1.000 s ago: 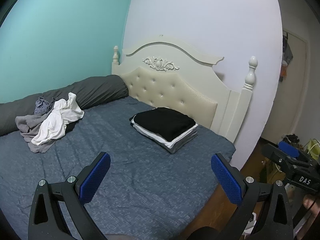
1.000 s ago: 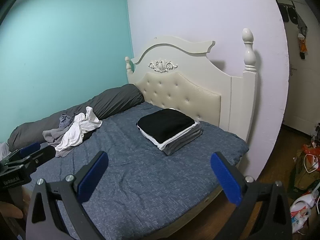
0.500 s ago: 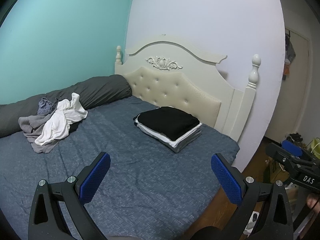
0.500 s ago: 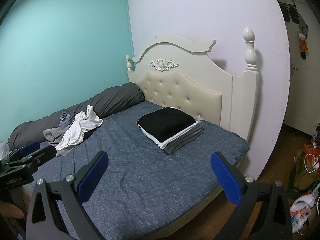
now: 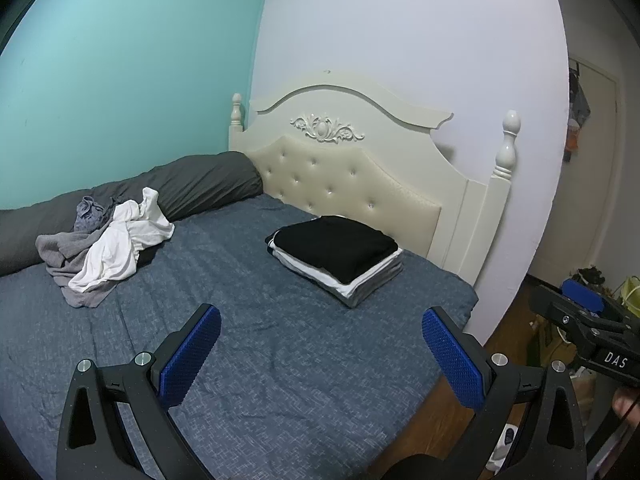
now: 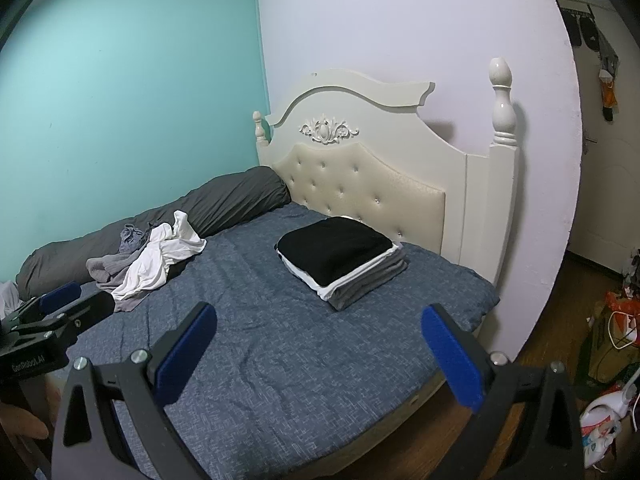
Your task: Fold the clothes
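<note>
Both pairs of tongs are hovering in the air over the near side of the bed (image 5: 280, 360), and neither is touching any cloth. The left tongs (image 5: 320, 354) are standing spread wide, their blue pads well apart with nothing between them. The right tongs (image 6: 318, 350) are likewise gaping wide and gripping nothing. A heap of unfolded clothes (image 5: 106, 248) is lying on the far left part of the blue bedspread, made up of a crumpled white shirt (image 5: 120, 248), a grey garment (image 5: 60, 250) under it and a small bluish-grey piece (image 5: 89, 216) behind; the heap is resting against a long dark grey bolster (image 5: 192, 184) that is running along the turquoise wall (image 5: 120, 80). Well apart from that heap, a neat stack of folded clothes (image 5: 340, 256) is sitting near the cream headboard (image 5: 344, 160), with a black piece on top, a white layer beneath it and grey at the bottom. In the left view the right tongs are showing at the right edge, over the wooden floor (image 5: 436, 424). In the right view the left tongs are poking in at the left edge (image 6: 52, 320), with part of a hand (image 6: 24, 420) showing below them. Some clutter is lying on the floor at the far right of the room, too blurred to tell apart.
</note>
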